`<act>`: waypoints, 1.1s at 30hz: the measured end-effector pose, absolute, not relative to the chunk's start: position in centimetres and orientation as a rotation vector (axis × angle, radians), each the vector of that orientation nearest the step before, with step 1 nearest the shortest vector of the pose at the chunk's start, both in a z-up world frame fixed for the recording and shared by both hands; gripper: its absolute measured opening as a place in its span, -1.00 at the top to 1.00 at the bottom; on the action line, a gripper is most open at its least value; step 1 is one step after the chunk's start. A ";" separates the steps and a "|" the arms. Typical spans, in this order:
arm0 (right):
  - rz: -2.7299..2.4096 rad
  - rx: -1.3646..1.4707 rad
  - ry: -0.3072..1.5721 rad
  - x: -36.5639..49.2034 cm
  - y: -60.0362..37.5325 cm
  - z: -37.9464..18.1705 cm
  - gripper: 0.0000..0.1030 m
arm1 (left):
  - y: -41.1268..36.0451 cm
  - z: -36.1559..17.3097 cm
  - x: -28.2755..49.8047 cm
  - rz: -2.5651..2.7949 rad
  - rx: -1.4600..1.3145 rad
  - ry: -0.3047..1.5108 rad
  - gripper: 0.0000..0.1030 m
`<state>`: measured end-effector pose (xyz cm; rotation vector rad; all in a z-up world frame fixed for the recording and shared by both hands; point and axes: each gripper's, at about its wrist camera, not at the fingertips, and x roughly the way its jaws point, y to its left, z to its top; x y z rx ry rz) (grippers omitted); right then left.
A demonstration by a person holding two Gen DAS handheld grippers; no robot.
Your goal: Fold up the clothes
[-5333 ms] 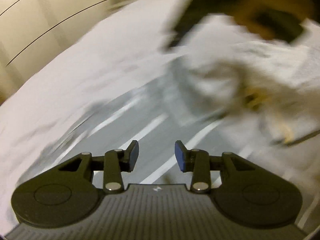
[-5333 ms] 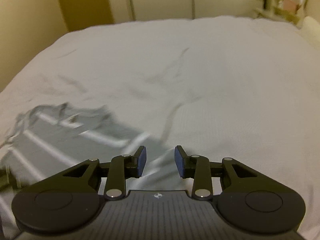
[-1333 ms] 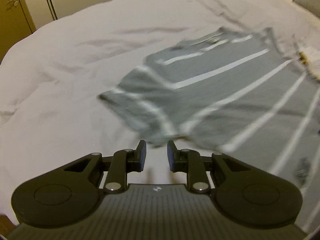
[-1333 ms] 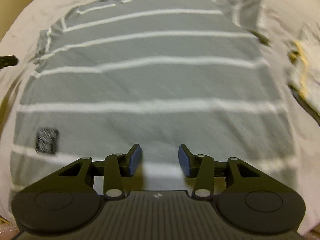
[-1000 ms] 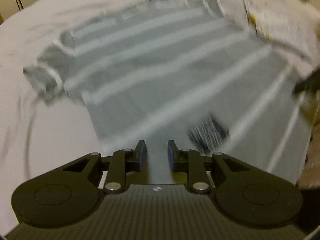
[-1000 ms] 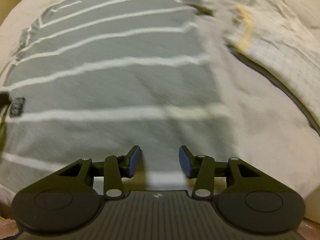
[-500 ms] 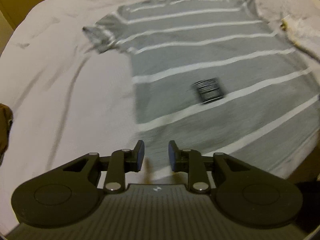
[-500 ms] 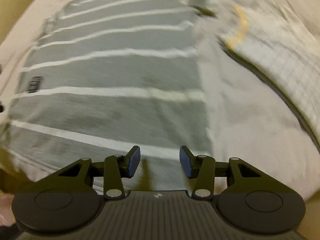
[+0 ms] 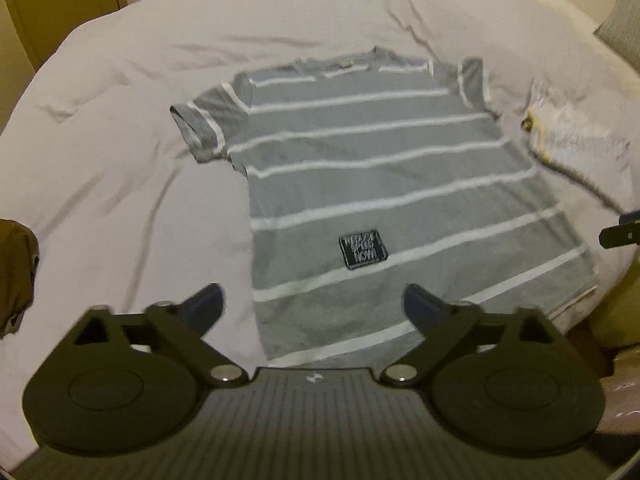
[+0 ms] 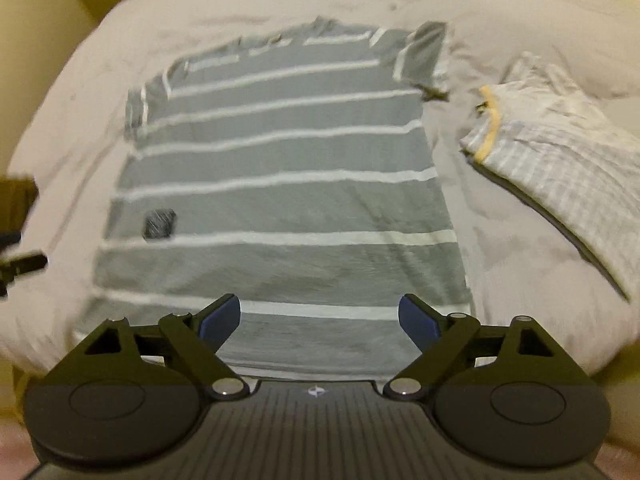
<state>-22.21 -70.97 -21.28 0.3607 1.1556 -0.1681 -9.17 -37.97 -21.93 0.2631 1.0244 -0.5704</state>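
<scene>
Striped T-shirt (image 9: 372, 184): flat on the bed (image 9: 120, 184) ahead of both wide-open, empty tools, left tool (image 9: 312, 306) and right tool (image 10: 319, 314); likely light, limp, non-fragile; best pinched at hem corners or sleeves.

Grey white-striped T-shirt (image 9: 372, 184) lies flat, unfolded, collar farthest away.

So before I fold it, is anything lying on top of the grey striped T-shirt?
Nothing rests on the grey white-striped T-shirt; only its sewn dark patch shows. What lies beneath is covered.
</scene>
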 end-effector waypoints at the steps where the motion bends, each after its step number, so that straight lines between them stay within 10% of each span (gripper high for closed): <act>1: -0.188 0.380 1.144 -22.6 -70.5 -20.2 -0.72 | -37.5 -21.3 -9.1 -0.591 0.252 1.029 -0.97; 16: -0.341 0.281 1.103 -28.0 -57.3 -10.1 -0.72 | -32.0 -15.0 -13.3 -0.784 0.337 0.937 -0.97; 33: -0.316 0.266 1.178 -30.2 -52.2 -12.2 -0.72 | -28.5 -15.5 -14.9 -0.775 0.384 0.953 -0.97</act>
